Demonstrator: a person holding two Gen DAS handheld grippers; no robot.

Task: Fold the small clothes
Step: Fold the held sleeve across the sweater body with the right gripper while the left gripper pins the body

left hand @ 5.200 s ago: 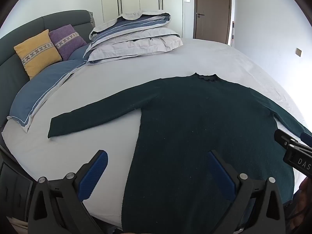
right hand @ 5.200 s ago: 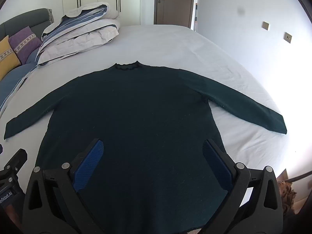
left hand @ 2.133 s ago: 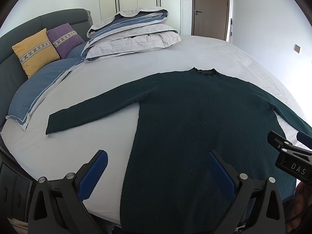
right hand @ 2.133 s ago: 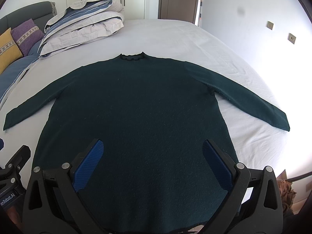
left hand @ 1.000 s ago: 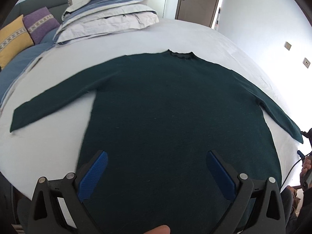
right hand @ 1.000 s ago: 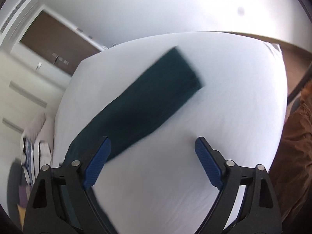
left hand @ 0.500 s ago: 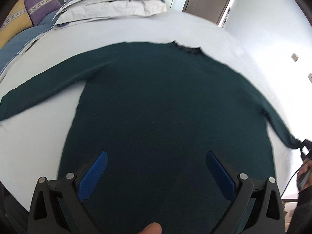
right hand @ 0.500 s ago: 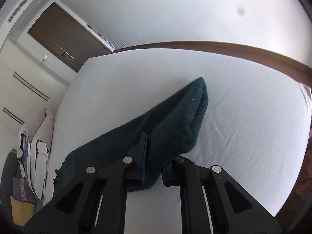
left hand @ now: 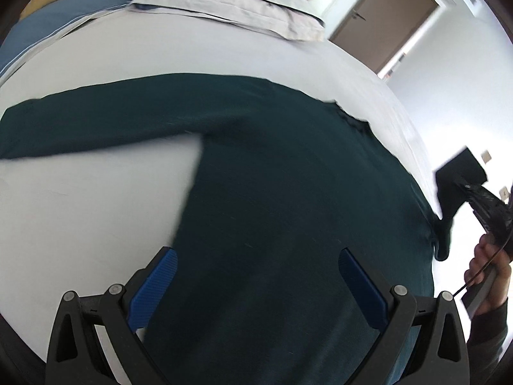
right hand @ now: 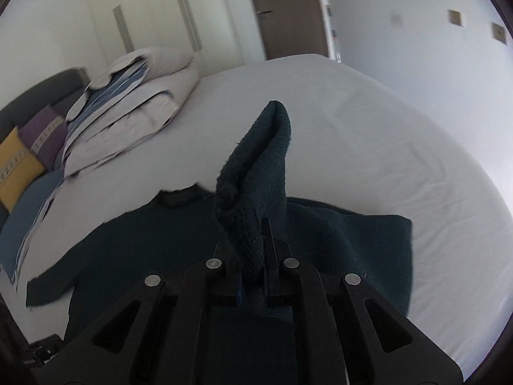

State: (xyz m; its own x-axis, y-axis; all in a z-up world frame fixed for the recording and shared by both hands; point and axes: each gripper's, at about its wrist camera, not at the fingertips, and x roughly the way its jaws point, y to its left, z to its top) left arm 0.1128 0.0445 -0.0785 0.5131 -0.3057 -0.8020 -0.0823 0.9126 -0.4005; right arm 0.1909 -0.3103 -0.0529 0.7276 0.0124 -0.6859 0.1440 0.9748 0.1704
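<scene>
A dark green long-sleeved sweater (left hand: 282, 199) lies flat on the white bed (left hand: 80, 211), neck toward the far side. My left gripper (left hand: 256, 288) is open and empty, hovering over the sweater's lower body. Its left sleeve (left hand: 96, 122) stretches out flat. My right gripper (right hand: 253, 256) is shut on the right sleeve's cuff (right hand: 256, 173) and holds it lifted above the sweater's body (right hand: 154, 240). In the left wrist view the right gripper (left hand: 461, 186) shows at the right edge with the raised sleeve (left hand: 449, 199).
A folded grey and blue duvet (right hand: 134, 102) is stacked at the bed's far side. Yellow (right hand: 16, 166) and purple (right hand: 45, 134) cushions lean on the dark headboard at left. A brown door (right hand: 282, 9) and white wardrobes stand beyond the bed.
My right gripper has lifted the cuff off the bed and swung it up and inward over the sweater. My left gripper has moved left toward the left sleeve.
</scene>
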